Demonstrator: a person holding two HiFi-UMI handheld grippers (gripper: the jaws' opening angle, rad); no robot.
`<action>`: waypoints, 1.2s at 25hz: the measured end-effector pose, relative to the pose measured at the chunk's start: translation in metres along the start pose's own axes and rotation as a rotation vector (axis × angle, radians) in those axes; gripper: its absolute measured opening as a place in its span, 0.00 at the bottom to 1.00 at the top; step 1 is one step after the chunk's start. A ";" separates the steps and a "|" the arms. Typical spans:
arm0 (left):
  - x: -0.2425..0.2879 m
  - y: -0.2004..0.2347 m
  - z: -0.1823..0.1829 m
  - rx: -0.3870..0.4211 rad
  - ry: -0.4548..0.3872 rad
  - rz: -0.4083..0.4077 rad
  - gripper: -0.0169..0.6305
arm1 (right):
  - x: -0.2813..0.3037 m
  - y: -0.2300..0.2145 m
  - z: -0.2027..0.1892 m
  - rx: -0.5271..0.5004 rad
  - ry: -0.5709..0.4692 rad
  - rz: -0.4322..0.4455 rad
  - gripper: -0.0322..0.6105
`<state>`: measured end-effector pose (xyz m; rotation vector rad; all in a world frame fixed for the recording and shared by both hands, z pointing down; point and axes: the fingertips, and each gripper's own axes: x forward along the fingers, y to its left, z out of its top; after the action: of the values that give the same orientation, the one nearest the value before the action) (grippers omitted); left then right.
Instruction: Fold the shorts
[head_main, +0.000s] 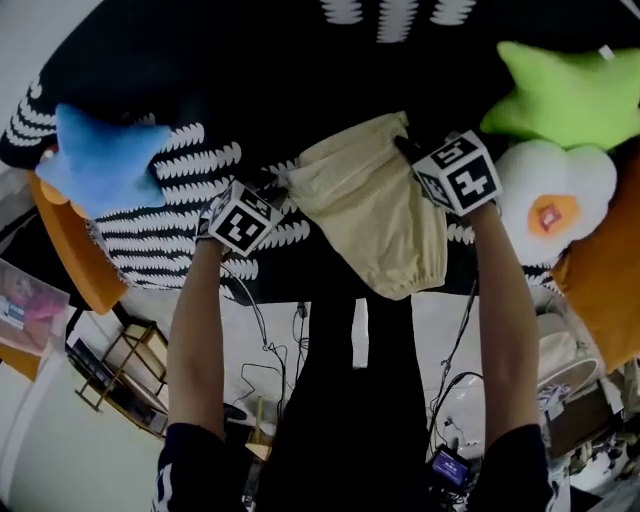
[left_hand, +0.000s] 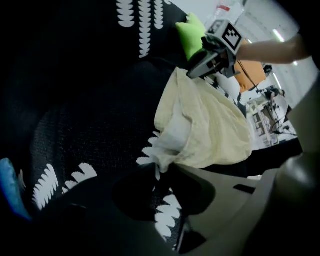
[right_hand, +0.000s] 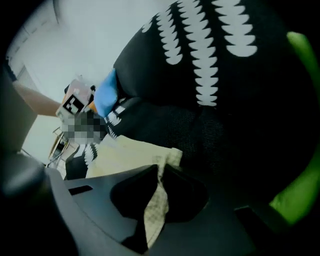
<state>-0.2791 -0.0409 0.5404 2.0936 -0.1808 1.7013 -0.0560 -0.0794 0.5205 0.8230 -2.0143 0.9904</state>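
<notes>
Shorts (head_main: 375, 215) look soft, light, limp. Left gripper (head_main: 280, 188) and right gripper (head_main: 405, 147) each pinch a corner; cloth sags between them. Corners seem the best hold.

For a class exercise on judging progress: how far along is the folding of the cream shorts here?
Done: the shorts look narrow, perhaps already halved leg over leg; I cannot be sure. In hand: the left gripper and right gripper each pinch a far corner of the cloth. Left: probably carry that end over toward the near hem and flatten it on the black cover.
</notes>
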 end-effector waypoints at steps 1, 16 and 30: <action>-0.006 0.001 0.005 -0.037 -0.016 -0.025 0.09 | 0.000 0.001 0.002 -0.041 0.009 -0.001 0.09; -0.057 0.065 0.030 -0.839 -0.382 0.021 0.45 | -0.044 -0.081 0.020 0.237 -0.125 -0.046 0.35; -0.013 0.031 0.102 0.213 0.000 -0.091 0.48 | -0.011 -0.047 0.029 -0.502 0.326 0.184 0.41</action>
<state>-0.2017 -0.1120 0.5206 2.2155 0.0988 1.7319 -0.0224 -0.1247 0.5163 0.1960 -1.9460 0.6185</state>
